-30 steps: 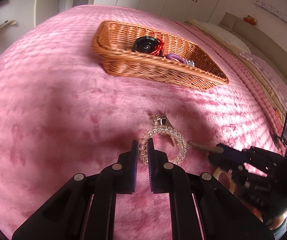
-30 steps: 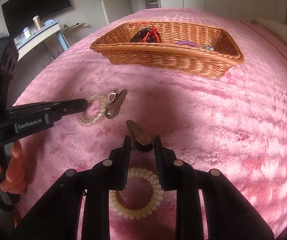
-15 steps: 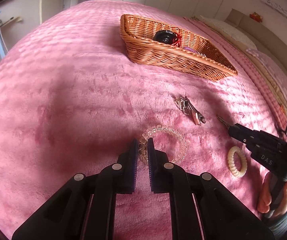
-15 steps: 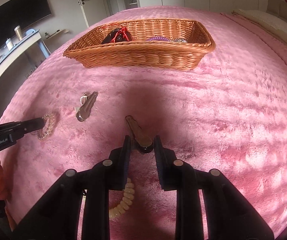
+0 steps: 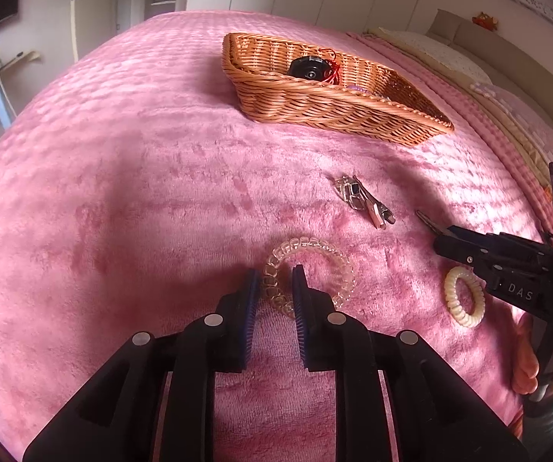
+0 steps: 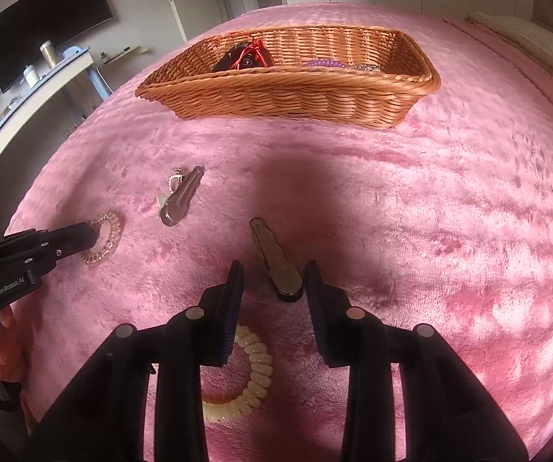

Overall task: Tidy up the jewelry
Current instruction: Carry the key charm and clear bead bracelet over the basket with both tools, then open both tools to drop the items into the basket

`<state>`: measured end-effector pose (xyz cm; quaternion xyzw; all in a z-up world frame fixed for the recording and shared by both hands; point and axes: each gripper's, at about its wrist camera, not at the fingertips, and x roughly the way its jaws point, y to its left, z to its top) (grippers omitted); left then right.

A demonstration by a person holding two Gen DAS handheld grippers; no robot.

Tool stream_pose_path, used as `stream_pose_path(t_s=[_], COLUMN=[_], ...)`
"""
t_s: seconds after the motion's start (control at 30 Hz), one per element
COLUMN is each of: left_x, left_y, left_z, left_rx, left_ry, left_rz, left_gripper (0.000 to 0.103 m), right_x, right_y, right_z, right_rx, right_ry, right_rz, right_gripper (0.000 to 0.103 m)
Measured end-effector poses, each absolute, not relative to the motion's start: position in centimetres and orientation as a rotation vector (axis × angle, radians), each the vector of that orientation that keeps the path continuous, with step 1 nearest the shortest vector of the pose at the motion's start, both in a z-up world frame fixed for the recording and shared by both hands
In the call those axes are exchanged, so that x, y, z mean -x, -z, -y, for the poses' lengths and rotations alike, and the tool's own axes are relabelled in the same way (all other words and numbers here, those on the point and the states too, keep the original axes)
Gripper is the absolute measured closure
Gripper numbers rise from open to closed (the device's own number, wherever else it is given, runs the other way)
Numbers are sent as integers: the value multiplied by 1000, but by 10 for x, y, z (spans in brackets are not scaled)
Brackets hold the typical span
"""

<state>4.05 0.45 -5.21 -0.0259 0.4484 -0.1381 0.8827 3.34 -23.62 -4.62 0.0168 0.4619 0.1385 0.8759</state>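
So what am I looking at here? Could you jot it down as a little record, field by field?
surface: pink plush bedspread
container: wicker basket, already holding a black round item with red cord and a purple coil tie
loose items: clear spiral hair tie, cream spiral hair tie, rhinestone hair clip, bronze hair clip
left gripper: jaws just opening, astride the clear tie's rim, pads not pressing
right gripper: jaws just opening, either side of the bronze clip, not gripping
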Motion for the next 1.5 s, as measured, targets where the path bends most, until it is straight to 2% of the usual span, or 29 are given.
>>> stream_pose_path(t_s=[0.03,0.07,0.13,0.3,0.5,0.77,0.93,1.2,1.5], left_x=[-39,-38,-37,-36,-47,-119,-172,-235,-259], left_y=[52,52,51,41,-6,-64,-69,-46,-18], left_z=[-2,1,4,6,7,20,31,41,46], left_rx=[36,15,-16,-12,20,32,46,54,43], left_ry=[280,273,255,258,286,301,302,294,292], left_rz=[-929,-924,-910,-863,-736,-623,-617,-670,-740], left_gripper=[87,87,95,96,96,96,96,96,96], right_x=[-33,-33,-31,-27,-33,-99,-157,-231,-256], right_y=[46,46,44,22,-35,-85,-80,-37,-2], right_z=[235,235,236,245,256,255,251,252,249], right_rx=[-30,-30,-34,-80,-116,-101,-106,-176,-188], right_ry=[-289,-291,-292,-296,-293,-274,-258,-231,-203], right_rz=[-959,-956,-941,-878,-736,-643,-682,-825,-942], right_gripper=[82,82,82,82,82,82,82,82,82])
